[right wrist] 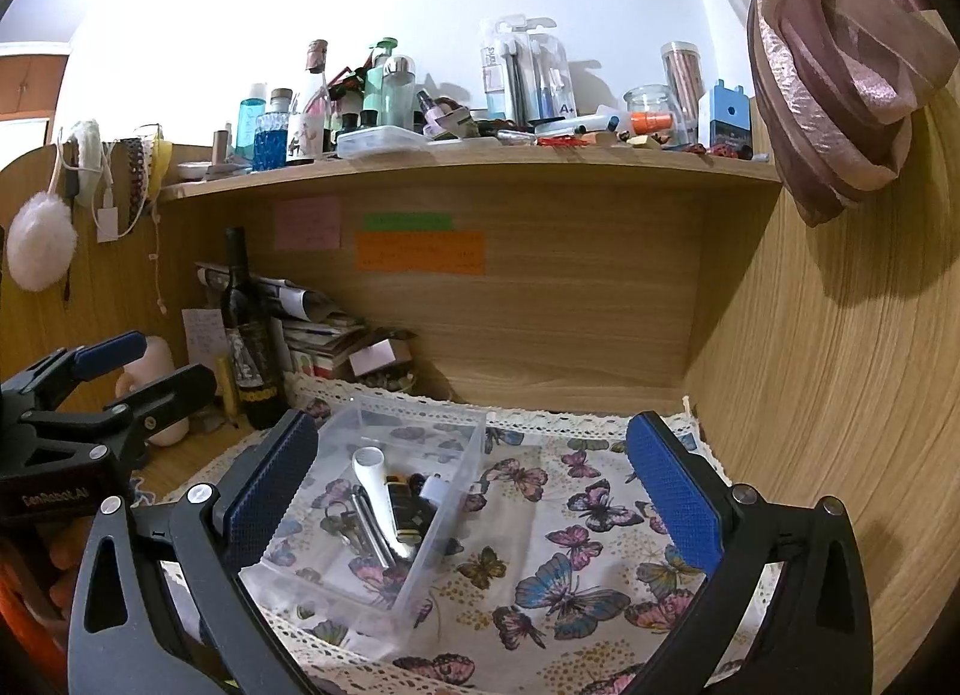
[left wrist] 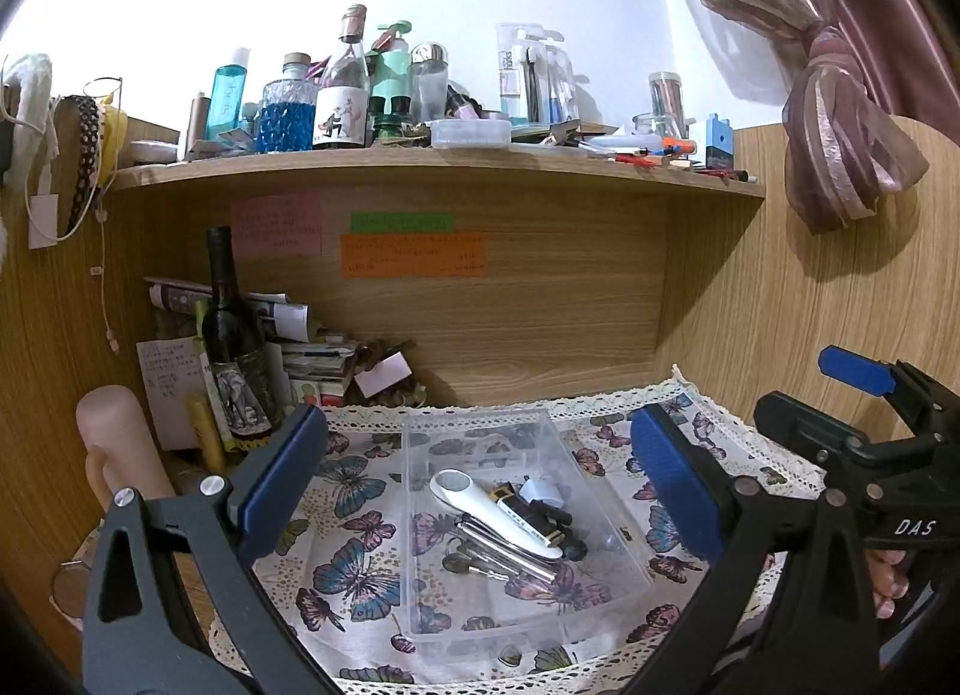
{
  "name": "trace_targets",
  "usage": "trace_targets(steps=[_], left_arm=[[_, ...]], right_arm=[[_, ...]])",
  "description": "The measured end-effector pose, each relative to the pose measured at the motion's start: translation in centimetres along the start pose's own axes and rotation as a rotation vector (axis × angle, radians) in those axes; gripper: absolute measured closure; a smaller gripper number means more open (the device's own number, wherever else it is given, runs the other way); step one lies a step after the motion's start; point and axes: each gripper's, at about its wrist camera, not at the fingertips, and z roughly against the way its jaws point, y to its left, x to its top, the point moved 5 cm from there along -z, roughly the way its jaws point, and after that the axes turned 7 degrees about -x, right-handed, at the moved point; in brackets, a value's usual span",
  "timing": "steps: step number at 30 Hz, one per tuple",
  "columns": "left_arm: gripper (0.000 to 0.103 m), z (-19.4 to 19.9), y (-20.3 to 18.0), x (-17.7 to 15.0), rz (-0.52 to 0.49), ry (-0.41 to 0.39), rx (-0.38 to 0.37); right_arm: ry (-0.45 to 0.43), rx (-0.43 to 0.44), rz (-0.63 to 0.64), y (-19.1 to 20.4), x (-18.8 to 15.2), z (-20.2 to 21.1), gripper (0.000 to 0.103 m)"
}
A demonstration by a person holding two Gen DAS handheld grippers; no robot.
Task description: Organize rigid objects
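Observation:
A clear plastic tray (left wrist: 606, 491) sits on the butterfly cloth (left wrist: 354, 575). It holds a white handheld magnifier (left wrist: 486, 506), a black and gold lighter (left wrist: 528, 518), keys (left wrist: 468, 563) and metal tools. My left gripper (left wrist: 480, 485) is open and empty, held above and around the tray. My right gripper (right wrist: 474, 485) is open and empty, to the right of the tray (right wrist: 456, 491), over the bare cloth (right wrist: 576, 563). The right gripper also shows at the right edge of the left wrist view (left wrist: 864, 413). The left gripper shows at the left edge of the right wrist view (right wrist: 108, 389).
A dark wine bottle (left wrist: 231, 347) and a pile of papers (left wrist: 312, 347) stand at the back left. A cluttered shelf (left wrist: 420, 167) with bottles runs overhead. A wooden wall (right wrist: 840, 395) closes the right side. A tied curtain (left wrist: 840, 137) hangs there.

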Motion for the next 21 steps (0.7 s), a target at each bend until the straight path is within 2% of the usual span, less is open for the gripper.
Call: trace_targets(steps=[21], left_arm=[[0.000,-0.42,-0.34,-0.07,-0.003,0.005,-0.010]], right_arm=[[0.000,0.006,0.001,-0.40,0.02,-0.23,0.000]])
